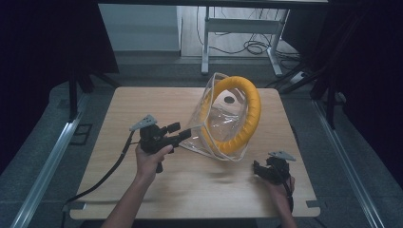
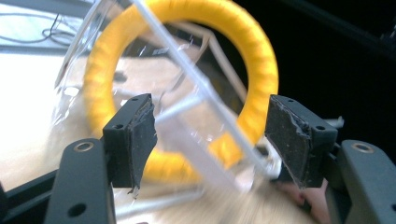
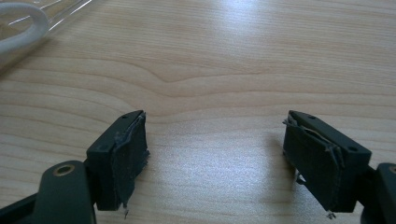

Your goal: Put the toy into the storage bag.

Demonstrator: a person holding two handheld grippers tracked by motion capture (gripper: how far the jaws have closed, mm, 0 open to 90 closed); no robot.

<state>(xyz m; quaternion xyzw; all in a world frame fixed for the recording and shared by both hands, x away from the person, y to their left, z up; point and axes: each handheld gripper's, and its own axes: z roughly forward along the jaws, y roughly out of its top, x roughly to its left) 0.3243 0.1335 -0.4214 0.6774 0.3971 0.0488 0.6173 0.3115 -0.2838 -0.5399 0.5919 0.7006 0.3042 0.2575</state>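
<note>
In the high view, a wooden desk (image 1: 142, 190) carries a clear plastic bag (image 1: 216, 126) with a yellow ring (image 1: 247, 114) inside it, standing tilted just right of the desk's middle, nearer the far edge. The left tongs (image 1: 183, 134) reach from the left hand (image 1: 149, 159) toward the bag's lower left edge, their tips at the plastic; whether they touch it I cannot tell. The right tongs (image 1: 259, 167) sit low near the desk's near right corner, held by the right hand (image 1: 280, 183), well apart from the bag.

In the left gripper view, the left tongs (image 2: 210, 135) stand wide open with nothing between the pads. Beyond them the bag's (image 2: 196, 112) clear seams cross in front of the yellow ring (image 2: 252, 60), somewhat blurred.

In the right gripper view, the right tongs (image 3: 215, 158) are spread wide and empty over the bare desk (image 3: 210, 70). A clear edge of the bag (image 3: 28, 23) lies at the top left corner.
</note>
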